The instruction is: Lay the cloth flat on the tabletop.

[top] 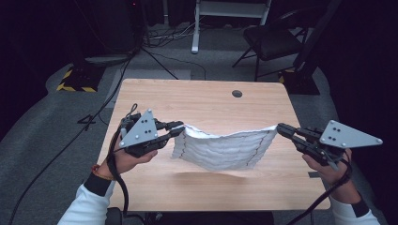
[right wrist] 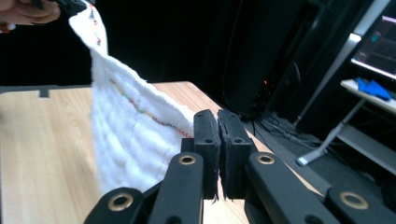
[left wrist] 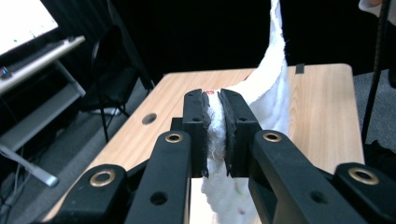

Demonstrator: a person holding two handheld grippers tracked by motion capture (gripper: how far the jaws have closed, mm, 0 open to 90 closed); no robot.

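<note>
Two hand-held grippers, left gripper (top: 176, 130) and right gripper (top: 281, 129), each clamp a top corner of a white cloth (top: 224, 149). It hangs stretched between them above the wooden table (top: 197, 101), long axis running left-right.

White ribbed cloth (top: 220, 149) with multicoloured stitching; black claws.

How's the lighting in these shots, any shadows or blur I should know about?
High view: the table is evenly lit, the surroundings dark; the white cloth casts a soft shadow beneath it. Left gripper view: the cloth's near part, at the bottom edge, looks blurred. Right gripper view: the background is dim, with a bright screen at right.
</note>
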